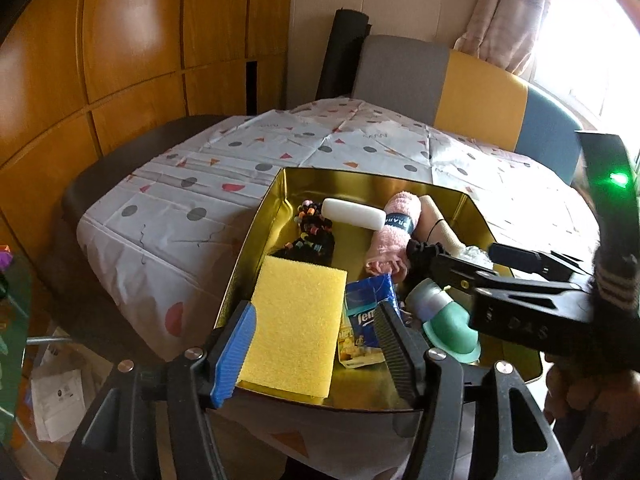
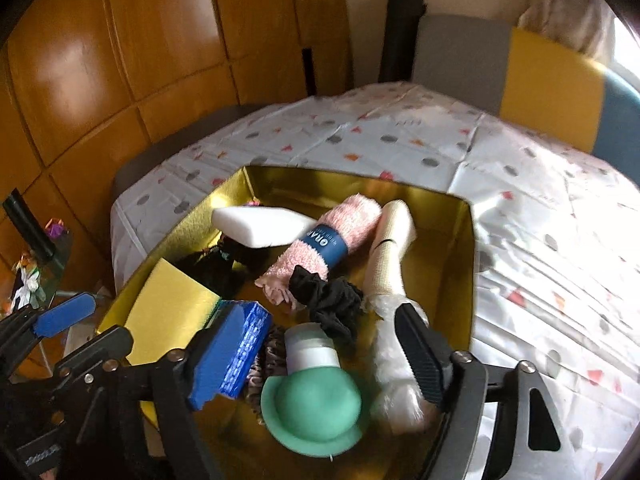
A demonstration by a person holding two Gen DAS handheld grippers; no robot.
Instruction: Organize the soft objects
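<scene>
An open gold tin (image 1: 360,174) (image 2: 352,178) on the table holds soft things. My left gripper (image 1: 316,346) is open over its near edge. A yellow sponge (image 1: 296,320) and a blue tissue pack (image 1: 370,308) lie between its fingers, and the black pad stands clear of the sponge. My right gripper (image 2: 326,356) (image 1: 480,264) is open over a white cylinder with a green flared base (image 2: 316,400) (image 1: 444,320), without pressing it. Farther in lie a white bar (image 2: 260,226), a pink rolled towel (image 2: 332,236), a beige roll (image 2: 390,248) and a black scrunchie (image 2: 332,300).
A white fluffy piece (image 2: 396,368) lies under the right black finger, and a black beaded item (image 1: 312,232) sits at the tin's left. The spotted tablecloth (image 1: 200,200) surrounds the tin. Chairs (image 1: 480,92) stand behind, a wooden wardrobe (image 1: 120,60) to the left, papers on the floor (image 1: 60,400).
</scene>
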